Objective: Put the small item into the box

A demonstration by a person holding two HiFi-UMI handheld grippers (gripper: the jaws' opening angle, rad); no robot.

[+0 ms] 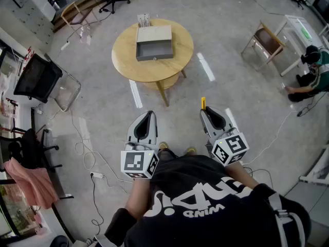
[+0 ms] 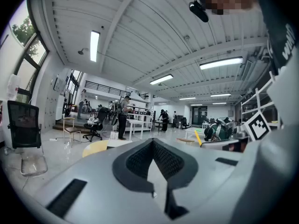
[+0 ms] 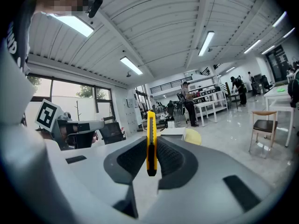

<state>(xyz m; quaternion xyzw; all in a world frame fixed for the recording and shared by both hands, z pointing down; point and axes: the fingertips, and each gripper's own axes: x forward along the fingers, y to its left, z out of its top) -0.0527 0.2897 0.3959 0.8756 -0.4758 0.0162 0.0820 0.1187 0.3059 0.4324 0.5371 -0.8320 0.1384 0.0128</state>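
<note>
Knife (image 3: 150, 125) lengthwise along right gripper (image 3: 150, 146), end beyond jaws

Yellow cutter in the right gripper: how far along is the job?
Done: the yellow utility knife is picked up, clamped in the right gripper. In hand: the person stands short of the round table. Left: carry it to the open grey box there and drop it in. The left gripper is shut, empty.

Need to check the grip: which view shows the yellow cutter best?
The right gripper view: the cutter stands clamped in the right claw. The head view shows only its tip; the left gripper view, a distant yellow sliver.
</note>
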